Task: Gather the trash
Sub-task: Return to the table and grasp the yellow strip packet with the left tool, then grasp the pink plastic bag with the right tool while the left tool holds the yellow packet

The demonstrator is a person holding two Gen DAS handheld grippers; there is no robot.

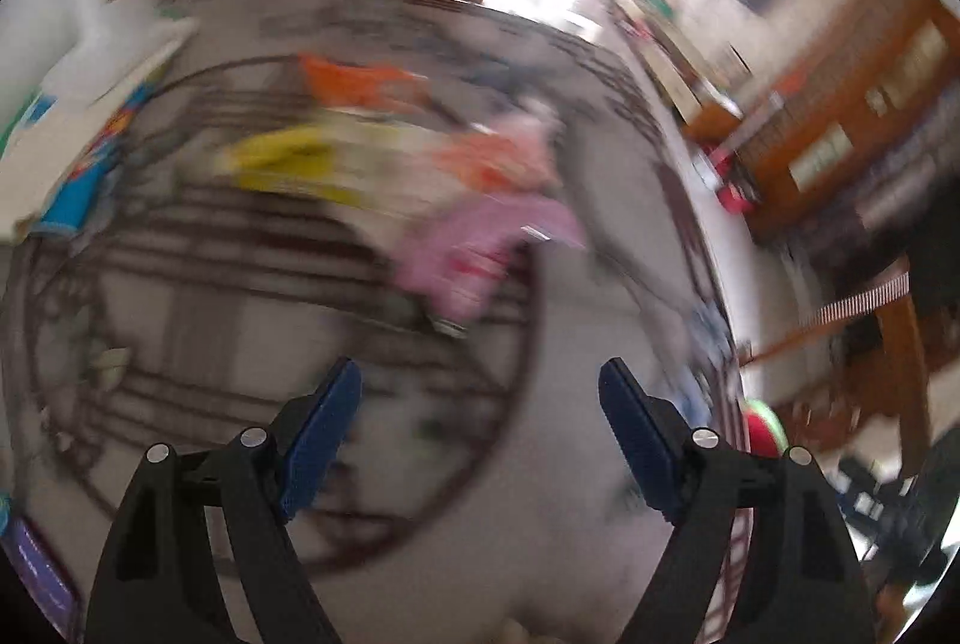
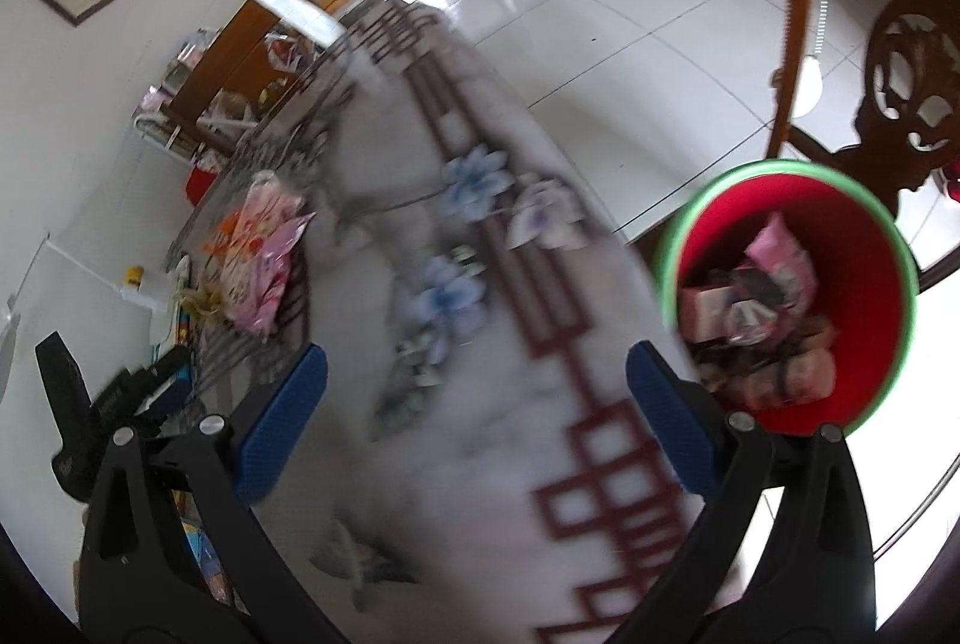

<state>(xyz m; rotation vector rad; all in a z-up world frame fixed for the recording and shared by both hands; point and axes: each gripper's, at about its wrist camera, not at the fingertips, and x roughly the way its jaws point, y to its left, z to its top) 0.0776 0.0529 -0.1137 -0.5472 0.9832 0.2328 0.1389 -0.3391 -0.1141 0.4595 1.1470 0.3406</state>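
- On the table point(image 2: 480, 404) at the left, in the right wrist view: a heap of pink and orange wrappers point(image 2: 258, 254) near the far edge, well apart from the bin.
- At centre, left wrist view: the left gripper point(image 1: 480, 404) stands open, nothing between its blue pads; blurred wrappers lie beyond it.
- Right gripper point(image 2: 474, 404) — likewise open and empty above the patterned cloth.
- At right, below the table edge: a red bin point(image 2: 840, 224) with a green rim, holding discarded packets point(image 2: 774, 308).
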